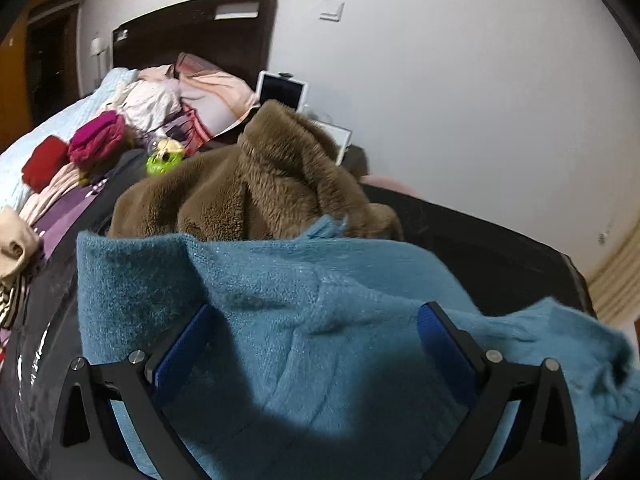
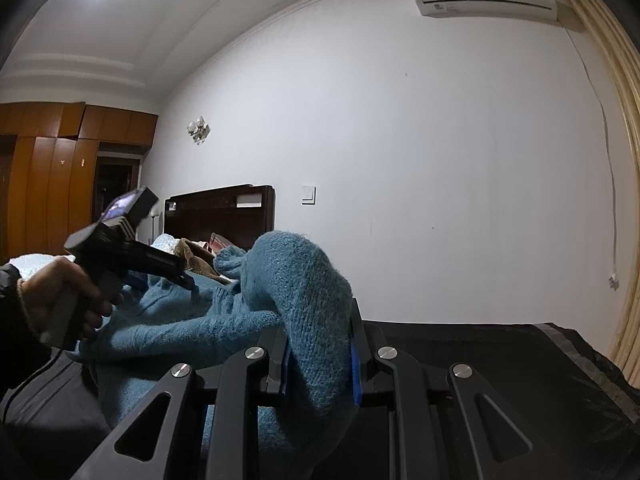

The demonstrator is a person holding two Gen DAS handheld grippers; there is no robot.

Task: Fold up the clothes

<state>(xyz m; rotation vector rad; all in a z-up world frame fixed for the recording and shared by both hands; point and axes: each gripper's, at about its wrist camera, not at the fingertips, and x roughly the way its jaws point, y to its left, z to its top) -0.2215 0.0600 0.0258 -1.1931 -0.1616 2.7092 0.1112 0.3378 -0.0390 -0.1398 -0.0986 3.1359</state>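
Observation:
A teal knitted sweater [image 1: 304, 304] lies spread on a dark surface [image 1: 500, 248]. My left gripper [image 1: 316, 328] is open, its blue-padded fingers wide apart just above the sweater's body. My right gripper [image 2: 320, 344] is shut on a bunched fold of the sweater [image 2: 304, 280], likely a sleeve, which rises in a hump between the fingers. The right wrist view also shows the left gripper [image 2: 176, 276] in a hand at the left, over the sweater.
A brown fleece garment [image 1: 256, 184] lies heaped just beyond the sweater. Further back the bed holds pink, red and white clothes [image 1: 100, 140], a green toy [image 1: 162, 160] and pillows. A tablet [image 1: 282, 88] leans by the headboard. White wall on the right.

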